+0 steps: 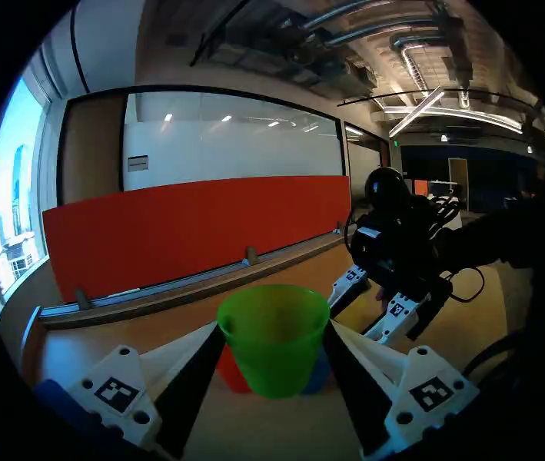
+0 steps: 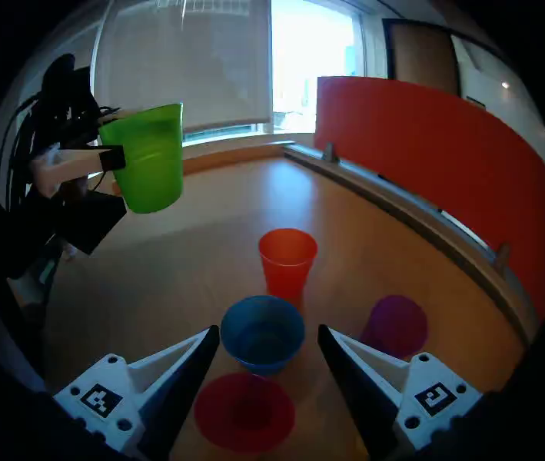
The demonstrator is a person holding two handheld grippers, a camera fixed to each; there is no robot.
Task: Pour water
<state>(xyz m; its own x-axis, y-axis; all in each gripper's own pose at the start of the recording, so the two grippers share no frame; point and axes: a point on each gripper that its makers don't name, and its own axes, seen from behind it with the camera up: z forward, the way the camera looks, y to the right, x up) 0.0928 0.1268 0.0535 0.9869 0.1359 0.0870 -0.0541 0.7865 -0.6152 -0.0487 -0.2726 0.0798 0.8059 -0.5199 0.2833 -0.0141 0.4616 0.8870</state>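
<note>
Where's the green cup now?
The left claw holds the green cup above the table, upper left of the orange cup in the right gripper view.

cups, all: 5
green cup (image 2: pixel 145 157): 1
orange cup (image 2: pixel 287 260): 1
blue cup (image 2: pixel 263 342): 1
red cup (image 2: pixel 245 411): 1
purple cup (image 2: pixel 395 326): 1
cups on surface (image 2: pixel 195 253): 4
cups in the air: 1
grippers: 2, left gripper (image 1: pixel 274 326) and right gripper (image 2: pixel 266 330)
wooden surface: 1
red divider panel (image 2: pixel 441 154): 1

Wooden table (image 2: pixel 195 253), red partition (image 1: pixel 195 223), bright window (image 2: pixel 310 61)
</note>
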